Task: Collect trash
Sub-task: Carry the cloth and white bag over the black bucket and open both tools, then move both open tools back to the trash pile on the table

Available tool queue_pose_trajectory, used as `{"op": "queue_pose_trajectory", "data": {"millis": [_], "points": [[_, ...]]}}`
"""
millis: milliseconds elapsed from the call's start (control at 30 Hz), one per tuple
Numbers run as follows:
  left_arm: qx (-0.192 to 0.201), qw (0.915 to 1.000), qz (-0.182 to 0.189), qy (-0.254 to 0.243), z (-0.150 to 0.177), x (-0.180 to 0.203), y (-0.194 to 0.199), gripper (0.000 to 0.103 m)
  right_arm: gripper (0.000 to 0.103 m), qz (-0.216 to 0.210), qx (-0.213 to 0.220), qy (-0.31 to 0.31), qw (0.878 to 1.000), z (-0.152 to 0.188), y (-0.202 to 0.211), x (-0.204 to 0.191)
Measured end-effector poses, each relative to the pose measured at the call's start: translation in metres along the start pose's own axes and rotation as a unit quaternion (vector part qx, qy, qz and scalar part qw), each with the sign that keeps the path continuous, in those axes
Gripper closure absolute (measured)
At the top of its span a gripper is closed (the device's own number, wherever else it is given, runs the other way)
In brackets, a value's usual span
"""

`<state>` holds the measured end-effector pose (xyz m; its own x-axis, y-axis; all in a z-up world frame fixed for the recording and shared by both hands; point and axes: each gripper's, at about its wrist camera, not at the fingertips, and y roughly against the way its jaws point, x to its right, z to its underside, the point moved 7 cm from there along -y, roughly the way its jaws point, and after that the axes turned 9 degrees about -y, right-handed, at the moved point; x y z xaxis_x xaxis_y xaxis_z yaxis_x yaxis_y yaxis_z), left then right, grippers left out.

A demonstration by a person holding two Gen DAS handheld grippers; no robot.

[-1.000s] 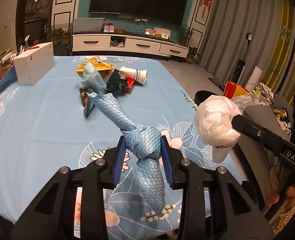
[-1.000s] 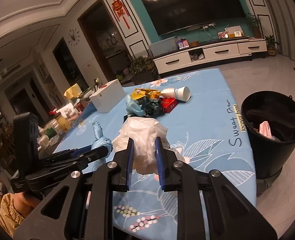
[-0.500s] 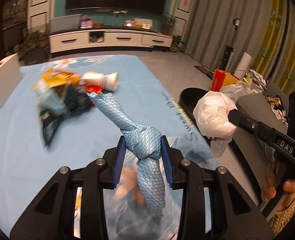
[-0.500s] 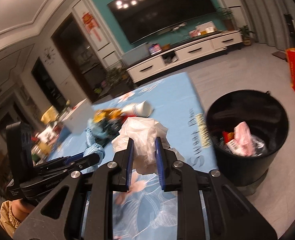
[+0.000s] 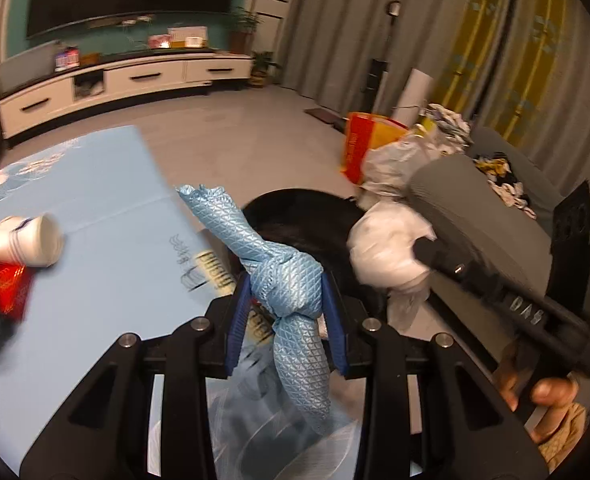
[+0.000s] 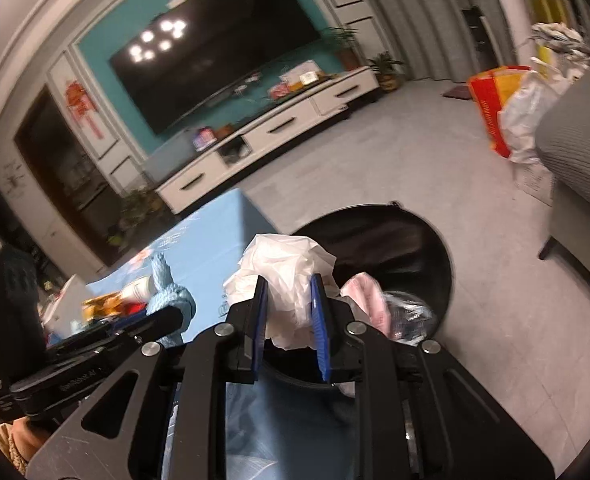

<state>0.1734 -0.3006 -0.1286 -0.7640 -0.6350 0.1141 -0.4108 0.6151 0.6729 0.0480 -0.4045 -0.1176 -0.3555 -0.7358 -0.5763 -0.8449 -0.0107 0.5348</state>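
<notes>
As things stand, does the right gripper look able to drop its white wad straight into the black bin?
Probably yes. The right gripper holds the crumpled white plastic just over the near rim of the black bin, whose mouth is open and only partly filled; nothing lies between them.

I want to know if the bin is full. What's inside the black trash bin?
Inside the black trash bin, a pink wrapper and a clear crinkly wrapper show. The white plastic bag held in the right gripper hides the near side and whatever lies deeper.
</notes>
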Motion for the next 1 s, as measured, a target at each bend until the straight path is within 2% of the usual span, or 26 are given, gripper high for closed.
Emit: {"op": "queue_pose_trajectory", "data": {"millis": [67,200,233,267,433,500,567,700,867,1000], "points": [[-0.005,0.9999,0.014,-0.005,-0.008,0.007,-0.018,0.067,0.081,0.012,0.001,-0.009,1.0,-0.005,-0.008,0.013],[-0.021,0.9996,0.01,-0.017,-0.016,0.012,-0.053,0.064,0.079,0.026,0.001,-0.018,0.999,-0.01,-0.019,0.026],[-0.023,0.9995,0.012,-0.018,-0.017,0.013,-0.057,0.057,0.076,0.032,0.0,-0.02,0.999,-0.011,-0.024,0.03],[-0.024,0.9995,0.012,-0.018,-0.018,0.013,-0.062,0.043,0.073,0.033,-0.003,-0.023,0.999,-0.013,-0.027,0.034],[-0.021,0.9997,0.006,-0.011,-0.018,0.012,-0.065,0.023,0.055,0.037,-0.005,-0.033,0.999,-0.015,-0.036,0.041],[-0.017,0.9998,0.002,-0.007,-0.015,0.007,-0.058,0.022,0.054,0.034,-0.005,-0.033,0.999,-0.014,-0.034,0.04],[-0.013,0.9999,-0.006,0.003,-0.01,0.003,-0.047,0.014,0.053,0.034,-0.009,-0.03,0.999,-0.012,-0.033,0.038],[-0.013,0.9993,-0.025,0.027,0.005,-0.016,-0.017,0.012,0.051,0.026,-0.02,-0.019,0.999,-0.003,-0.026,0.025],[-0.001,0.9965,-0.052,0.066,0.03,-0.051,0.034,0.009,0.047,0.011,-0.037,0.003,0.999,0.01,-0.019,-0.004],[0.02,0.9901,-0.083,0.112,0.056,-0.09,0.084,0.007,0.045,-0.008,-0.061,0.032,0.998,0.026,-0.02,-0.038]]}}
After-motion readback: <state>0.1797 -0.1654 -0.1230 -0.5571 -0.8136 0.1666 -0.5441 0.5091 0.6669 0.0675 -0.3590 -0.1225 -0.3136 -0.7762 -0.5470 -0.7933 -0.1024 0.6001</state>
